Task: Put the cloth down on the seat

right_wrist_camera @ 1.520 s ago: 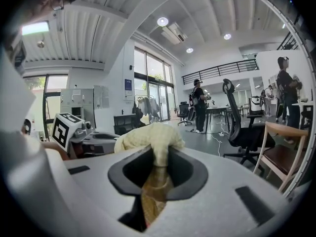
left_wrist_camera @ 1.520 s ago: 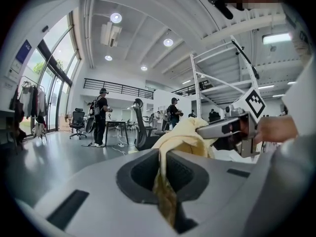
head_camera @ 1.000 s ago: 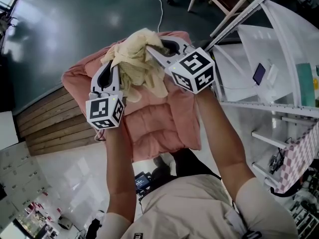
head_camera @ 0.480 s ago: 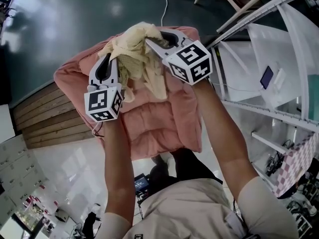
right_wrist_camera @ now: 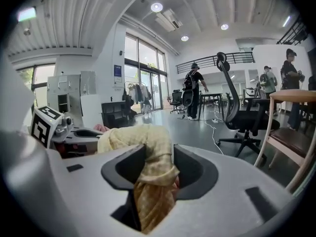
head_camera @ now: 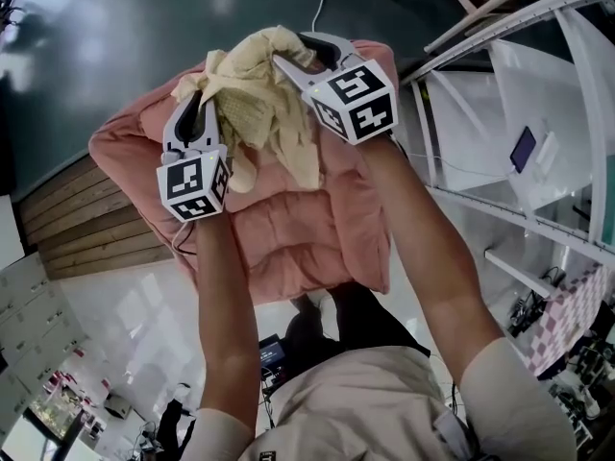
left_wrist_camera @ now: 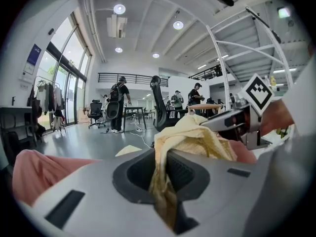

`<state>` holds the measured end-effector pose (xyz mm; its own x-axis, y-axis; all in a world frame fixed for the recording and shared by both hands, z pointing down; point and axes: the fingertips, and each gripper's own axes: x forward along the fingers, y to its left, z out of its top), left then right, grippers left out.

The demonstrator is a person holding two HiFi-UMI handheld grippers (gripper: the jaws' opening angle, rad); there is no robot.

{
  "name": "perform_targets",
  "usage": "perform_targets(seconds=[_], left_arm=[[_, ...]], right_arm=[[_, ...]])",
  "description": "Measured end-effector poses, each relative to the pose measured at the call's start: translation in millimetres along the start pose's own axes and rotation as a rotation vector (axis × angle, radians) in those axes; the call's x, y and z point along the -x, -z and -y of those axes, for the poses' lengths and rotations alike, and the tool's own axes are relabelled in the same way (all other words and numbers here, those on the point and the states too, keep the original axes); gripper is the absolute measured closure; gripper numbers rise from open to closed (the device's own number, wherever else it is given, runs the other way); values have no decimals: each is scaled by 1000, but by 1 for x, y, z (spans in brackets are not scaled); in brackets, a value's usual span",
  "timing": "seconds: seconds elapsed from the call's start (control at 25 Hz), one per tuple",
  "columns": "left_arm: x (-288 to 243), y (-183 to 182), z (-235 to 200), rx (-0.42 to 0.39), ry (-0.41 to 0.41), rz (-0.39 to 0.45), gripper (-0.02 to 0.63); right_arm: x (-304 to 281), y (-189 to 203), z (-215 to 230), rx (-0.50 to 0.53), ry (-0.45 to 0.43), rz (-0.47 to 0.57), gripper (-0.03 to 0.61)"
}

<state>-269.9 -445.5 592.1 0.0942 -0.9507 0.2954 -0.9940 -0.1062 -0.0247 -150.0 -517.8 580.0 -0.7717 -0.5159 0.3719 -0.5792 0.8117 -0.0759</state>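
Since a second ago the right gripper [head_camera: 296,51] has loosened, jaws opening round the crumpled yellow woven cloth [head_camera: 252,104]. The left gripper [head_camera: 195,113] pinches its other end, over the quilted pink seat [head_camera: 298,229], near its far edge.

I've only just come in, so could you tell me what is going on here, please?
A person holds a gripper in each hand, and both have a yellow cloth over a pink seat. The left gripper is shut on one bunch of the cloth. The right gripper is opening its fingers, with another bunch of the cloth between them. The cloth sits bunched up between the two grippers and is not yet released onto the seat.
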Motion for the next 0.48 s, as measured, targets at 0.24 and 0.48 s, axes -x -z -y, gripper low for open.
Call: perform_targets(seconds=[0.24,0.48], left_arm=[[-5,14,-8,3,11,-38,497],[11,3,4,-70,105,-25,406]], right_arm=[[-23,34,14,-59,49,-123,383],[-16,29,18,-97,52,-130,360]])
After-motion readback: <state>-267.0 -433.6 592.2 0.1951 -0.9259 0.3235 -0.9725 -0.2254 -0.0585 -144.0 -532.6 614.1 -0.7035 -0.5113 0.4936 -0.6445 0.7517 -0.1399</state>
